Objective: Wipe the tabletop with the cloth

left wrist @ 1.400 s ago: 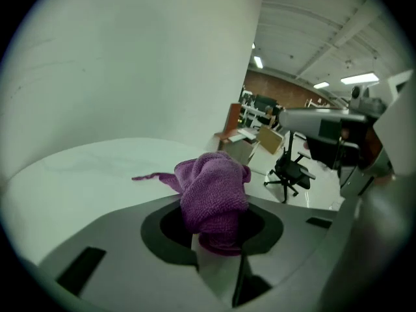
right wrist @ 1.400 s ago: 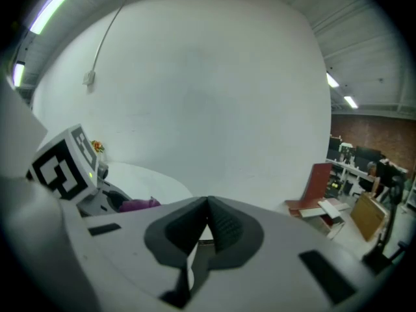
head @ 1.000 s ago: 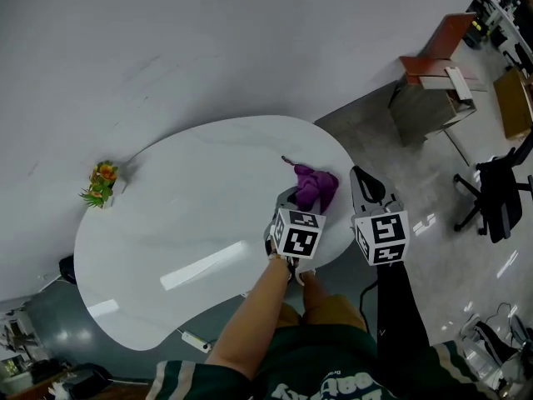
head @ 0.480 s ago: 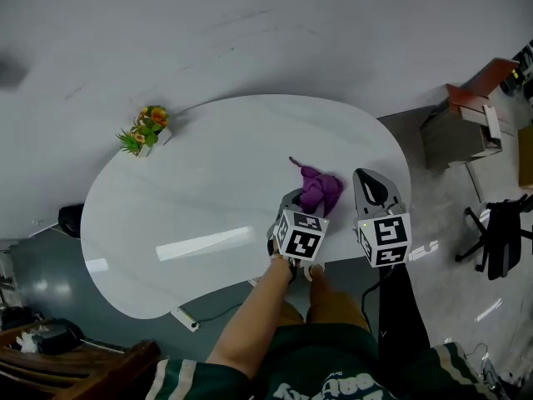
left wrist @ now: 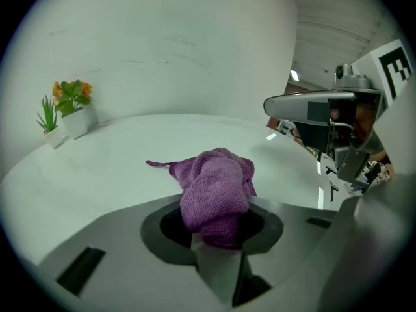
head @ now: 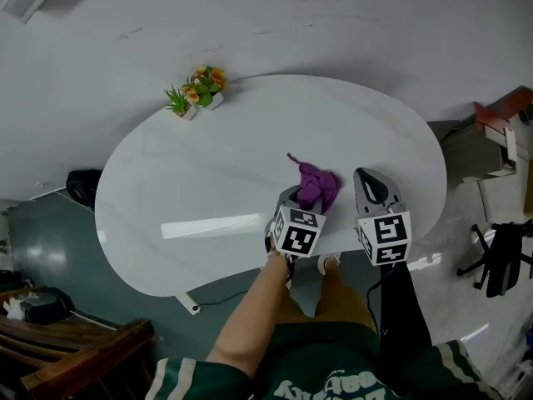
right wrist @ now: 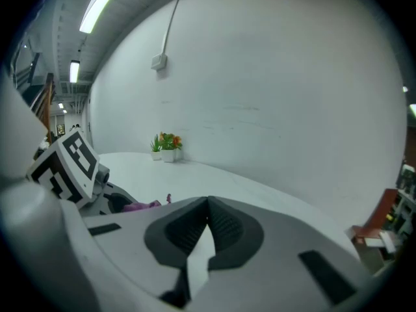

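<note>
- Purple cloth (head: 317,187) stays clamped in my left gripper (head: 296,198), bunched at the near right of the tabletop (head: 200,182).
- My right gripper (head: 371,187) remains closed and empty; no wiping stroke yet.

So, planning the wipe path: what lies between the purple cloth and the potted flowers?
Only bare white tabletop; the head view shows nothing from cloth to potted flowers.

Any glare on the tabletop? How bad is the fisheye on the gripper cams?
Head view: one bright glare streak on the tabletop, otherwise even. Left gripper view: heavy fisheye, black corners, cloth sharp. Right gripper view: same fisheye; ceiling lights blown out.
</note>
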{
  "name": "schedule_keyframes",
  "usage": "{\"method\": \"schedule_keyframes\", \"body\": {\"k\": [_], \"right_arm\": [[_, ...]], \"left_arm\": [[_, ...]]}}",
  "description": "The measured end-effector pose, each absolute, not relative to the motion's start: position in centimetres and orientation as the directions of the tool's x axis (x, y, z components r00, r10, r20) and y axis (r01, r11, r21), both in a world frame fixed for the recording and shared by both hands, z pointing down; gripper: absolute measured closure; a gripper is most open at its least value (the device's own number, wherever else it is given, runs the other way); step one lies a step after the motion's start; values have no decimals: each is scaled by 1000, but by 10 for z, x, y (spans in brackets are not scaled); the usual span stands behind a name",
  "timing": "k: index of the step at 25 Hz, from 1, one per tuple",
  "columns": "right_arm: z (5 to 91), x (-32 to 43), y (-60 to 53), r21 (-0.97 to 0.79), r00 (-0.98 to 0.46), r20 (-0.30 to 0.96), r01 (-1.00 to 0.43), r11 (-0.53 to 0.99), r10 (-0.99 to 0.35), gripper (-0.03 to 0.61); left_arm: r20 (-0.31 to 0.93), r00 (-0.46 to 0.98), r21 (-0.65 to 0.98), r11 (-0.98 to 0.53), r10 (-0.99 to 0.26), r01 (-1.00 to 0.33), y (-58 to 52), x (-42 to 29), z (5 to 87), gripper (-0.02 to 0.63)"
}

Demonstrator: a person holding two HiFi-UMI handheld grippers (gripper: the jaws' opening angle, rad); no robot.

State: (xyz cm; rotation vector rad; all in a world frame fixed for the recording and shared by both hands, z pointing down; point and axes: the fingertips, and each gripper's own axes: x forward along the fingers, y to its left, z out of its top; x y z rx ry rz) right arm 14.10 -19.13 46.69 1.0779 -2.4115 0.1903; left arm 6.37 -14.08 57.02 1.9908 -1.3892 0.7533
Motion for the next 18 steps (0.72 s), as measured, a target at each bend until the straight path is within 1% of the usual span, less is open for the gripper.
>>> {"method": "schedule_keyframes", "body": {"k": [8,18], "right_arm": [[464,63,-157,84,-604,486,-687,722,-631,575],[458,-66,-101,89,-689,474,-583,808,-549,575]], "left_arm": [[740,253,142,-223,-623,-964,-97,-16,571,483],[742,170,131,-108,-648,-985,-33,-135,570,483]]}}
